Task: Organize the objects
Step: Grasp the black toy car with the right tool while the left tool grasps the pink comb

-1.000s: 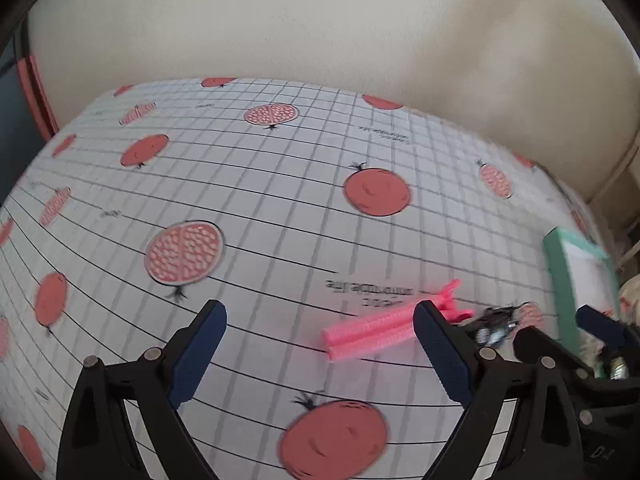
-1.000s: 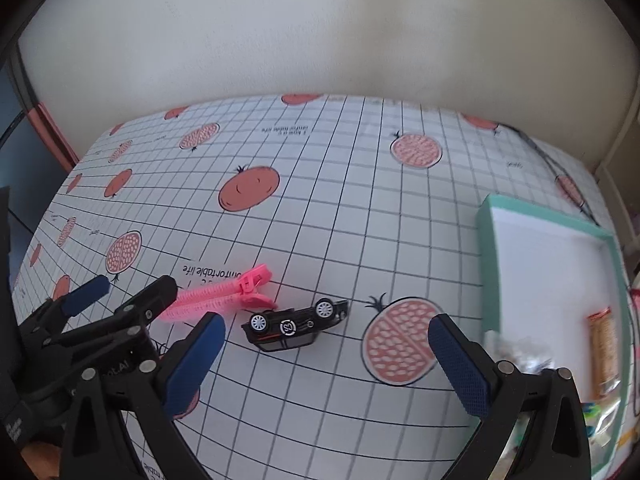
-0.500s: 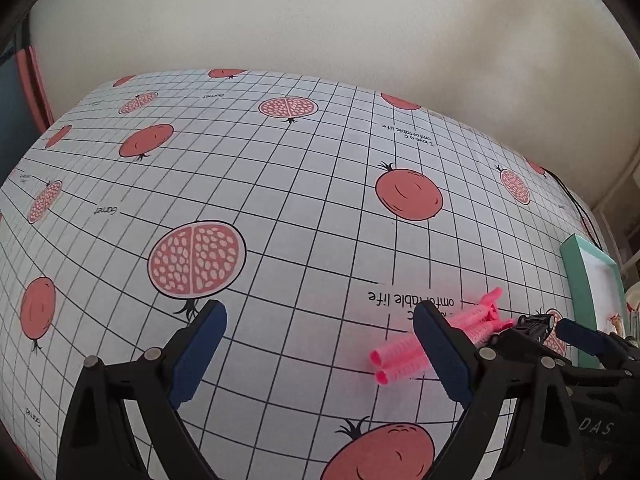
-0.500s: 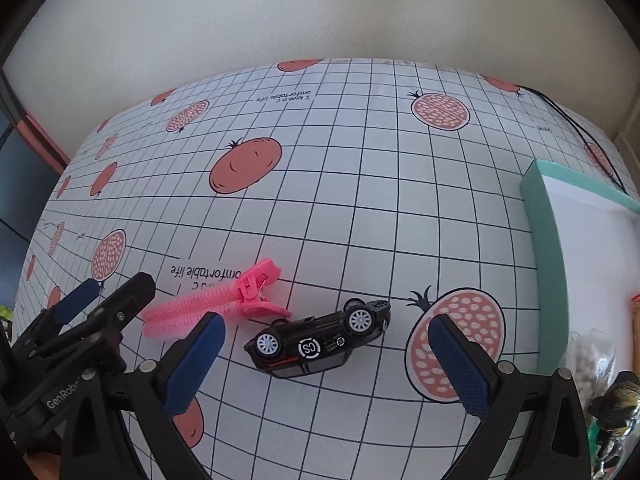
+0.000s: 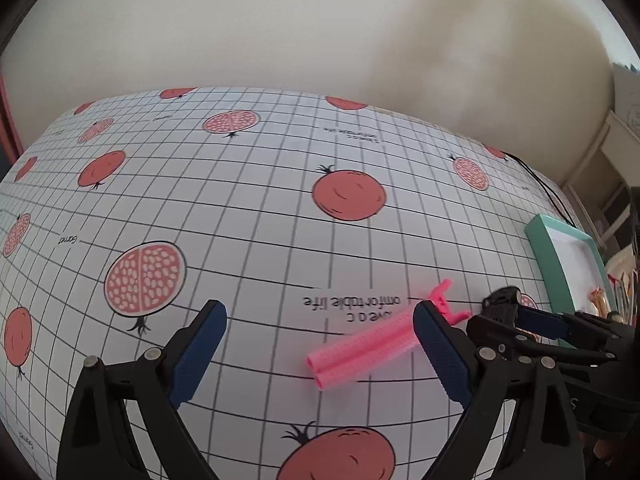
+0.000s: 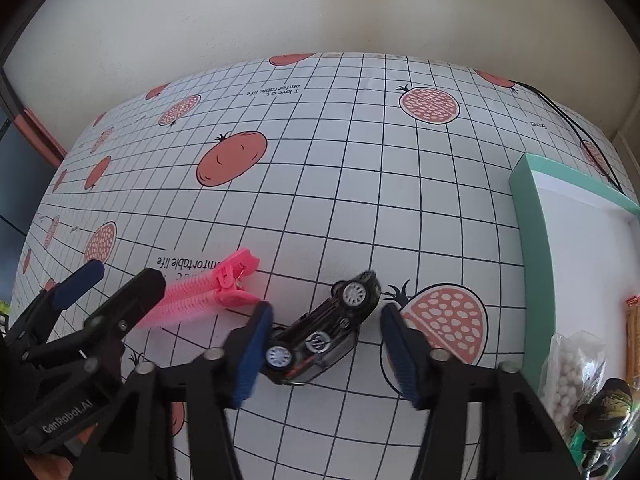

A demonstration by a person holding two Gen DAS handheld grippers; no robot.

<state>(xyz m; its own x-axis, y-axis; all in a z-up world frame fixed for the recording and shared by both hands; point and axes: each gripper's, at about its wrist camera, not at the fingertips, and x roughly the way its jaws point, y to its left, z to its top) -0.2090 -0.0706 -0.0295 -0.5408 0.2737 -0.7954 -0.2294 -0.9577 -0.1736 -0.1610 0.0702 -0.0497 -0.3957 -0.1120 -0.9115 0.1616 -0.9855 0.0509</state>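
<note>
A black toy car (image 6: pixel 320 336) lies wheels-up on the pomegranate-print tablecloth (image 6: pixel 360 184). My right gripper (image 6: pixel 326 352) is low over it and open. Its jaws stand on either side of the car; the left pad looks to touch the car, and a small gap shows at the right pad. A pink zipper-shaped clip (image 5: pixel 360 350) (image 6: pixel 200 296) lies just left of the car. My left gripper (image 5: pixel 322 344) is open, and the clip's near end sits between its fingers, close to the right pad. In the right wrist view, the left gripper (image 6: pixel 116 284) covers the clip's tail.
A teal-rimmed white box (image 6: pixel 528 240) (image 5: pixel 556 264) stands at the right. It holds a bag of white beads (image 6: pixel 568 376), a snack packet (image 6: pixel 632 332) and a dark wrapped item (image 6: pixel 604 404). A black cable (image 6: pixel 576 128) runs along the far right edge. A wall stands behind the table.
My right gripper has come down and forward onto the car, and its jaws have narrowed around it. The left gripper has shifted so the pink clip lies further between its fingers.
</note>
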